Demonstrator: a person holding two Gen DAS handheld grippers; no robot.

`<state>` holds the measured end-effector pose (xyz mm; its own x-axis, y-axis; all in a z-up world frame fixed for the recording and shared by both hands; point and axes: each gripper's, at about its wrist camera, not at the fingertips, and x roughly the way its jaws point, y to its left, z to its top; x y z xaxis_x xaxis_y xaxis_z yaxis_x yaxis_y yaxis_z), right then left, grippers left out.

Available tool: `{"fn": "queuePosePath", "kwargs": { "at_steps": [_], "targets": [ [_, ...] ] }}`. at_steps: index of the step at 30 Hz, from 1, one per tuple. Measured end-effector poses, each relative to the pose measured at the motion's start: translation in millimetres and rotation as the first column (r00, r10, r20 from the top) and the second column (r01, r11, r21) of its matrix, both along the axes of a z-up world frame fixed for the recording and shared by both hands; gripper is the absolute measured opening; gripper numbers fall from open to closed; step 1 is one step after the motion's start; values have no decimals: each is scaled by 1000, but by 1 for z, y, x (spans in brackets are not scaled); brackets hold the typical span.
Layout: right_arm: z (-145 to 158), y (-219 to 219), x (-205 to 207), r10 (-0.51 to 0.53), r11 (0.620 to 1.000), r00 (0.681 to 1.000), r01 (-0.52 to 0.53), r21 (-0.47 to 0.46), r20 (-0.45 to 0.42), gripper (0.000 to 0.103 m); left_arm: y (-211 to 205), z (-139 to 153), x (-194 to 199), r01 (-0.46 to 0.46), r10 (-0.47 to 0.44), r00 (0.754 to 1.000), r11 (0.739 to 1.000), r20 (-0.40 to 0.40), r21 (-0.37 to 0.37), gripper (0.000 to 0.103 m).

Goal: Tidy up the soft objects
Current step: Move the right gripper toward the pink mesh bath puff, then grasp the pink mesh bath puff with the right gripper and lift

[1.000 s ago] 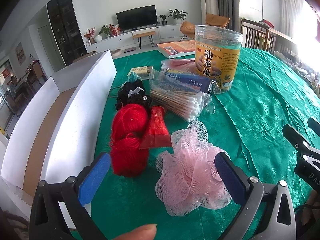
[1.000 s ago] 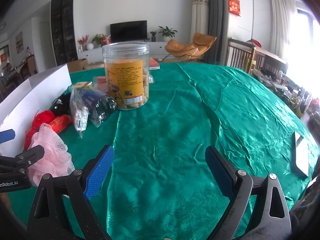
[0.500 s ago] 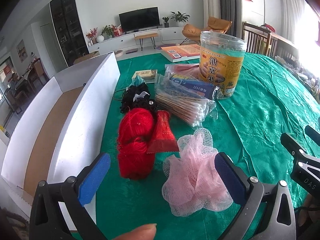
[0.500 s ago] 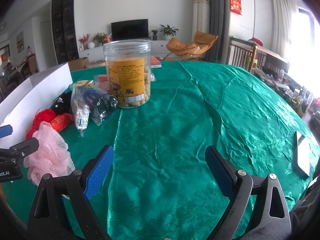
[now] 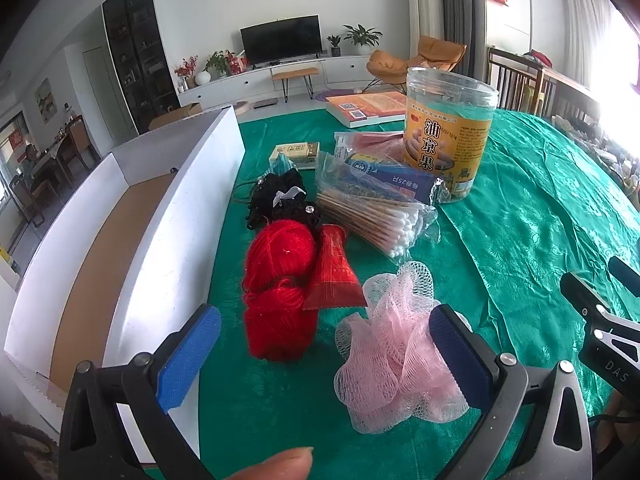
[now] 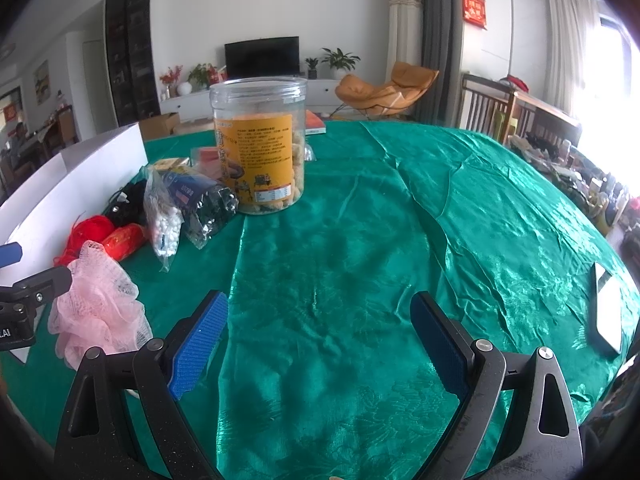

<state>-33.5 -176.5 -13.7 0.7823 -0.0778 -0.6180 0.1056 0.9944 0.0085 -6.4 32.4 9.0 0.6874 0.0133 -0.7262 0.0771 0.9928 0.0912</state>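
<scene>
You are holding the left tongs (image 5: 324, 354) spread wide over the pink mesh bath pouf (image 5: 394, 354) lying on the bench (image 5: 540, 220) beside the red yarn (image 5: 280, 280), ready to pinch it, while the right tongs (image 6: 320, 344) are hanging spread and idle.

Yarn ball (image 5: 280, 276) between box (image 5: 160, 216) and mesh pouf (image 5: 396, 344) (jar (image 5: 448, 136) behind, swabs (image 5: 376, 216) before it).
</scene>
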Motion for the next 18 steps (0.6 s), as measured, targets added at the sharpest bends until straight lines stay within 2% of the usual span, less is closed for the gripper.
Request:
{"fn": "queuePosePath", "kwargs": {
  "at_steps": [18],
  "targets": [
    [-2, -3, 1, 11, 999, 1000, -11, 35, -18, 94, 44, 26, 10, -102, 103, 993, 995, 66, -13, 103]
  ]
}}
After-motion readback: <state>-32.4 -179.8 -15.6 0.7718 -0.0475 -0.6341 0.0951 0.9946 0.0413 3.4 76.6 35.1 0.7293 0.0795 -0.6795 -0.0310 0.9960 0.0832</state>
